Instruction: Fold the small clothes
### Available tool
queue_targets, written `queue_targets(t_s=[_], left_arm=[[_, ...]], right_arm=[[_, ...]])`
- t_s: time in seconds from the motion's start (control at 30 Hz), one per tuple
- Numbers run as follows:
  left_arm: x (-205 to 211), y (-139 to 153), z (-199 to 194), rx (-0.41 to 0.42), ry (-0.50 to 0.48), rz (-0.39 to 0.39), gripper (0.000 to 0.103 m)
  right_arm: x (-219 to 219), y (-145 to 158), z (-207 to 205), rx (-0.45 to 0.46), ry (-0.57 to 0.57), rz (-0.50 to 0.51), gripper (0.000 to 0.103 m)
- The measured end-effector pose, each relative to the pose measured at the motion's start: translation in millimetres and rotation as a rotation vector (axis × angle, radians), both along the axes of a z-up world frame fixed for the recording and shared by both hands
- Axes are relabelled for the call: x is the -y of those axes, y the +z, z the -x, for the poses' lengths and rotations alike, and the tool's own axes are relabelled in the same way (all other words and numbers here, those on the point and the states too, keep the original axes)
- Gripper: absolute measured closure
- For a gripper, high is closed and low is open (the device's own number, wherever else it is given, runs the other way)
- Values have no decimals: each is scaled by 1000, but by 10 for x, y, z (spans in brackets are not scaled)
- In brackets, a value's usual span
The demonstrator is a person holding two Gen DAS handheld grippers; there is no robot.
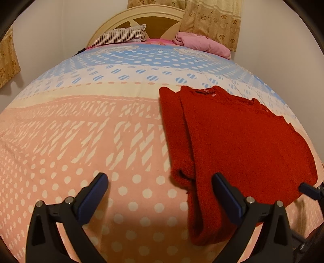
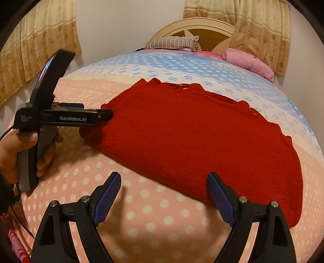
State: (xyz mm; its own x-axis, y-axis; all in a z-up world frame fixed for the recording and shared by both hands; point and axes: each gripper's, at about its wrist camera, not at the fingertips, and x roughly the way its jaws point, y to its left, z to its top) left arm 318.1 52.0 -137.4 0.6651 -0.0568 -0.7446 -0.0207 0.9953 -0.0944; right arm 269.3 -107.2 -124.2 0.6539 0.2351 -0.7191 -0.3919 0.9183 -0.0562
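A red knitted sweater (image 1: 243, 141) lies flat on the bed, neck toward the headboard and hem toward me. A narrow strip of it, perhaps a sleeve, lies along its left side (image 1: 172, 131). My left gripper (image 1: 160, 180) is open over the sweater's near left corner; its right finger overlaps the red knit and nothing is pinched. The right wrist view has the sweater (image 2: 192, 141) filling the middle. My right gripper (image 2: 164, 178) is open at the hem's near edge, with only bedsheet between its fingers. A hand (image 2: 12, 153) holds the left gripper's handle at the sweater's left edge.
The bed is covered by a pink, cream and blue dotted sheet (image 1: 81, 141). At the far end stand a striped pillow (image 1: 121, 36), a folded pink blanket (image 1: 202, 43) and a round wooden headboard (image 1: 154, 18). Beige curtains (image 2: 259, 30) hang behind.
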Motion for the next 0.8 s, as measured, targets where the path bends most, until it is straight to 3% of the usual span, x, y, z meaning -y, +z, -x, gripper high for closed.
queue_targets(t_s=[0.4,0.53,0.7,0.8], left_arm=[[39,102,-108,35,-22,-1,0],[-73,96,-188,33,-24,61,0],[-260,6,-344,-11,-38,224,0],[-292,4,-403,1,-52,284,0]], right_arm=[[-414,-28,73,69,79,99,16],[-502,-26,93,89,91,118,16],[-619,-26,70,108,101,130,16],[-717,-27,85,127,111,155,16]])
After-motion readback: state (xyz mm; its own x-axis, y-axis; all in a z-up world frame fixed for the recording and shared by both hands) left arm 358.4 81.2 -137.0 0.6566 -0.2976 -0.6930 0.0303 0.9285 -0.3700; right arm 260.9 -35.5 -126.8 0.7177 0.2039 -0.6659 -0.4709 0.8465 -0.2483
